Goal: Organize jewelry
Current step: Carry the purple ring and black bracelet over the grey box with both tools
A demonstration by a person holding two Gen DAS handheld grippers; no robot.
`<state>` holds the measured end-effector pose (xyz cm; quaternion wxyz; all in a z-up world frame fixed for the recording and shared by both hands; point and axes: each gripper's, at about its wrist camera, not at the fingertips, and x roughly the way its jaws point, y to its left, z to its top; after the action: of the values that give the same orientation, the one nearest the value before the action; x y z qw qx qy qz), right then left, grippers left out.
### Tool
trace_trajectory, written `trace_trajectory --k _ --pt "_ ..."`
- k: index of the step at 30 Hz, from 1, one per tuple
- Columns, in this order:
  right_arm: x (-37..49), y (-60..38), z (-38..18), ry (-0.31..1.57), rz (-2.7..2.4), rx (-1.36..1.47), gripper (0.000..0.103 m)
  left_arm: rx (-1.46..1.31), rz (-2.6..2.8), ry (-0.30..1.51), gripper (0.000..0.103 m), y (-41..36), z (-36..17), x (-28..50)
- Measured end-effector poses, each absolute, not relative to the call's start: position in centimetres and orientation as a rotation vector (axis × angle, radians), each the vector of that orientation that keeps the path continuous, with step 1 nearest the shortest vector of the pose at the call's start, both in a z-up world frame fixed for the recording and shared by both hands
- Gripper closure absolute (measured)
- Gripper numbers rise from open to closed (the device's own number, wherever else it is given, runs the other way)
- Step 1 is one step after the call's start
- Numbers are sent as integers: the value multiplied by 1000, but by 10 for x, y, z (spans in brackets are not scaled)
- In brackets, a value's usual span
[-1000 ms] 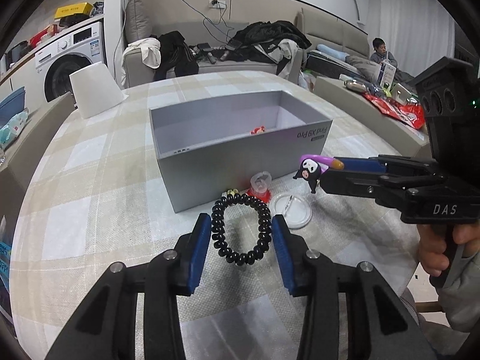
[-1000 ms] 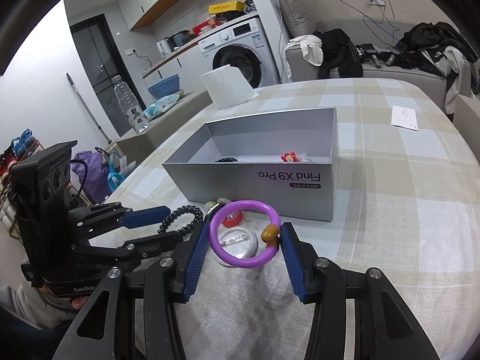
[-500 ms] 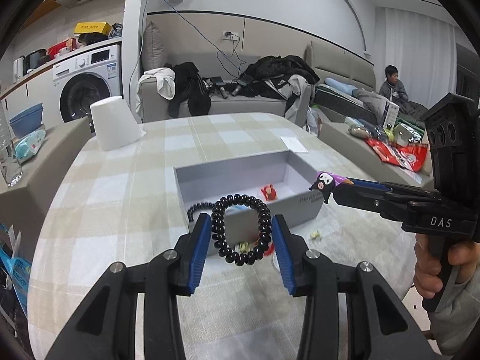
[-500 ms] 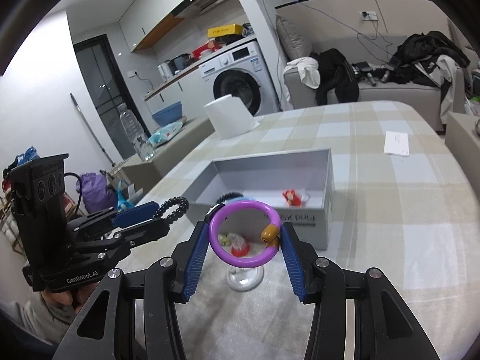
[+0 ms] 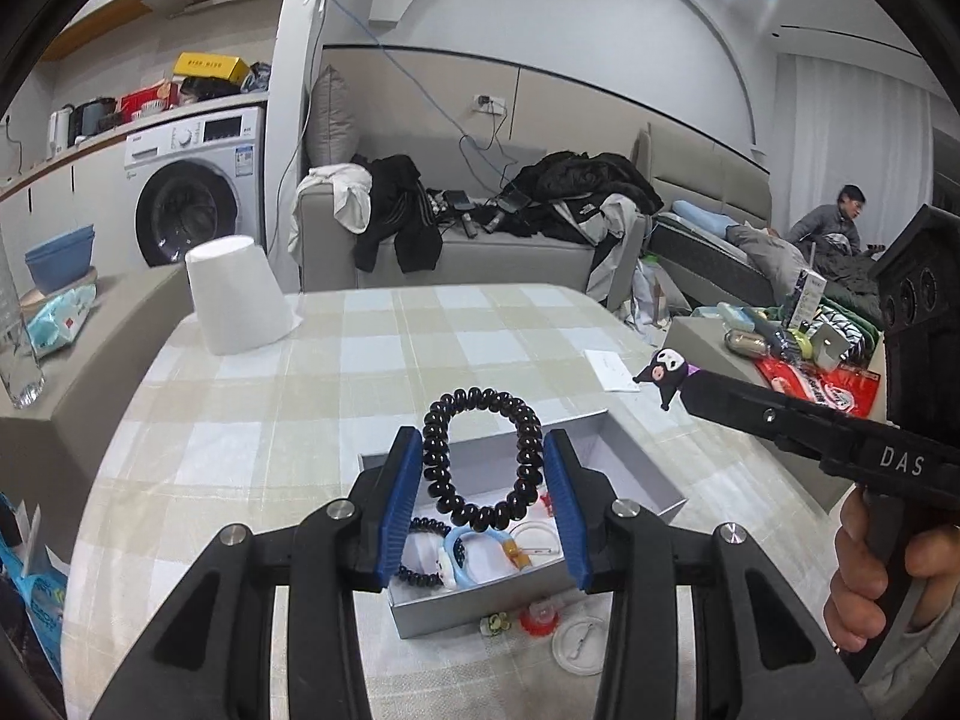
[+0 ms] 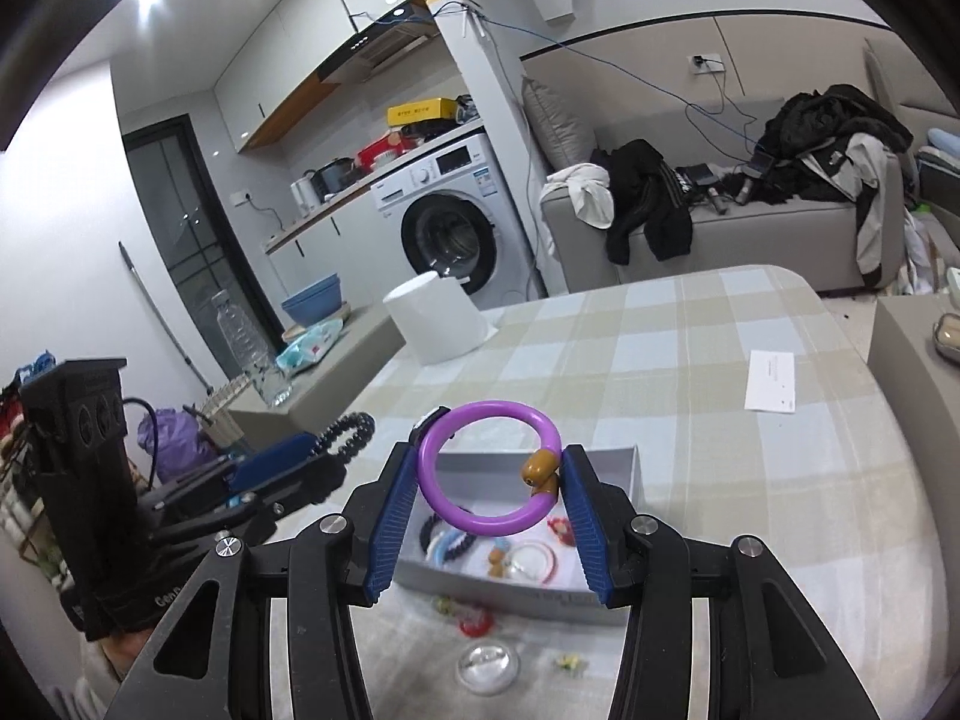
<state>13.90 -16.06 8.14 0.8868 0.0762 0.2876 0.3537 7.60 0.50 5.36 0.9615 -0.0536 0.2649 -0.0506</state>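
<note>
My left gripper (image 5: 483,459) is shut on a black beaded bracelet (image 5: 480,459) and holds it high above the open grey box (image 5: 636,468). My right gripper (image 6: 489,480) is shut on a purple ring bracelet (image 6: 489,474) with a brown charm and a black cartoon charm, also above the box (image 6: 624,462). The right gripper shows in the left wrist view (image 5: 672,381); the left gripper shows in the right wrist view (image 6: 348,438). Inside the box lie a blue bracelet (image 5: 474,558), a dark beaded bracelet (image 5: 420,576), a clear bangle (image 6: 531,561) and a red piece (image 6: 558,528).
On the checked tablecloth in front of the box lie a clear round lid (image 5: 579,642), a red piece (image 5: 540,618) and a small yellow-green piece (image 5: 495,624). A white upturned cup (image 5: 234,300) stands at the far left. A paper card (image 5: 612,369) lies at the far right.
Both grippers have risen well above the table with their bracelets held. The box now lies below them and its contents show.
</note>
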Motion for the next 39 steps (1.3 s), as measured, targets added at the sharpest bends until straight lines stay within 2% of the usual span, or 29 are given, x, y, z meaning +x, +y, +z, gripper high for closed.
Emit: trace_trajectory --k 12,39 --pt "163 -156 44 707 718 165 55 -79 -74 615 67 2 28 87" --pt "162 -140 26 747 719 98 55 -32 -61 643 67 -6 19 92"
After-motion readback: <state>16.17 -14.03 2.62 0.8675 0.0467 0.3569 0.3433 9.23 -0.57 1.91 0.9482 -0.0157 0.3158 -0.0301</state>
